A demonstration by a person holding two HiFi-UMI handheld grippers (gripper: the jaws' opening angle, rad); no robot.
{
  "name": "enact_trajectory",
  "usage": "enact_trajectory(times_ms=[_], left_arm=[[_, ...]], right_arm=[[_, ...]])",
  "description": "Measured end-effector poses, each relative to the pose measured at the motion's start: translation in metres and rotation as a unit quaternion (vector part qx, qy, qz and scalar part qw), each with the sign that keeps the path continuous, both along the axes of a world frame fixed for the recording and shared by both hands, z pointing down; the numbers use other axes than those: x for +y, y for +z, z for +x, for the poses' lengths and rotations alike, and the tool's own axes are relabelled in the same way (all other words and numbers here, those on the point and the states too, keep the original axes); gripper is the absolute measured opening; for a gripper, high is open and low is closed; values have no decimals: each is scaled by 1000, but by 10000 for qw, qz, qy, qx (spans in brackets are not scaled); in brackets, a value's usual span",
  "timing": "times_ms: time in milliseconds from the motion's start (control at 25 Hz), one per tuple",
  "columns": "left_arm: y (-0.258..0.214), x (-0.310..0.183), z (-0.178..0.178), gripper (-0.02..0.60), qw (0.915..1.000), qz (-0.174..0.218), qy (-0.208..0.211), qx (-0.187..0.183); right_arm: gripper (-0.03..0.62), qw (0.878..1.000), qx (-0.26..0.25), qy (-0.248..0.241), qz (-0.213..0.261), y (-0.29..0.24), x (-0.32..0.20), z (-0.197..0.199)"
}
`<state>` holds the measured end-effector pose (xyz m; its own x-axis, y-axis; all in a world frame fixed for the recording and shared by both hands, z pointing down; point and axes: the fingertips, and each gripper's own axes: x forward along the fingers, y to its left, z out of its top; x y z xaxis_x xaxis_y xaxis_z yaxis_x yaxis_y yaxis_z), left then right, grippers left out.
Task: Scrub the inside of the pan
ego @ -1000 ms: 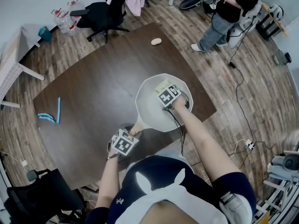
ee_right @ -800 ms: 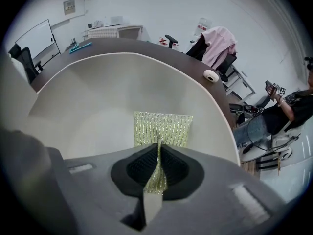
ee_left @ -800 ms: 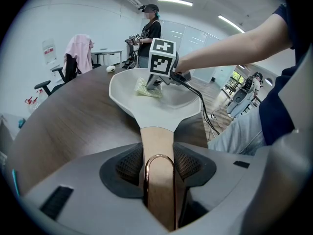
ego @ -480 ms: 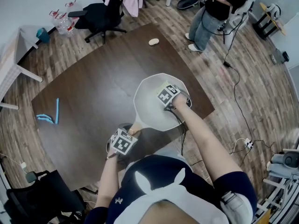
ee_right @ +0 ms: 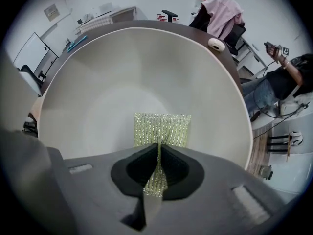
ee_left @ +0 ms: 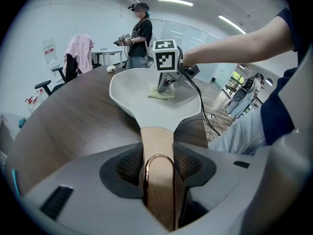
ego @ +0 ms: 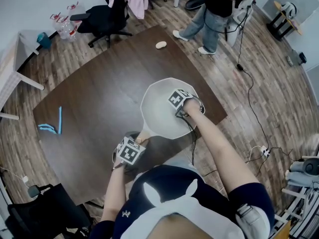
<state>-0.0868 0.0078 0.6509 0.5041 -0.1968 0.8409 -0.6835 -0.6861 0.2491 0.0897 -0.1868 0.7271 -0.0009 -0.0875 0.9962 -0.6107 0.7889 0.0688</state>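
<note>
A person, seen from above, stands at a dark wooden table (ego: 94, 98) and works with a hand-held gripper in each hand. A pale grey pan (ego: 157, 111) sits on the table near the edge closest to the person. Its light wooden handle (ee_left: 159, 148) points back toward their body.

The left gripper (ee_left: 159, 163) angles downward and grips the handle. Its two dark, textured pads press on either side of the wood, so the jaws stand partly open, as wide as the handle. A thin copper-coloured hanging loop on the handle's end lies between the pads.

The right gripper (ee_right: 159, 153) reaches over the pan and points straight down into the bowl, on the side away from the handle. Its jaws are nearly closed and pinch a fold of a yellow-green mesh scrubbing pad (ee_right: 162, 129). The free part of the pad spreads out flat against the pan's inner surface, close to where the floor curves up into the wall. The inside of the pan looks smooth and pale.

At the table's far edge lies a small pale rounded object (ego: 160, 45), too small to identify, well apart from the pan. Near the table's left end lie some thin blue strips (ego: 52, 126). Beyond the table, on a wood-plank floor, stand a black office chair (ego: 107, 16) with a pink garment draped over it, and another person (ego: 214, 9) holding equipment.
</note>
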Motion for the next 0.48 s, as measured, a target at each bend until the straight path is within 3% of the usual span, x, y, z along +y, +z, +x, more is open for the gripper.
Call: enact_trajectory(times_ms=[480], left_arm=[[0,-3,1,192,10000,31,44,-54]], right_arm=[[20,9914,88,493,-1206,16,41,17]])
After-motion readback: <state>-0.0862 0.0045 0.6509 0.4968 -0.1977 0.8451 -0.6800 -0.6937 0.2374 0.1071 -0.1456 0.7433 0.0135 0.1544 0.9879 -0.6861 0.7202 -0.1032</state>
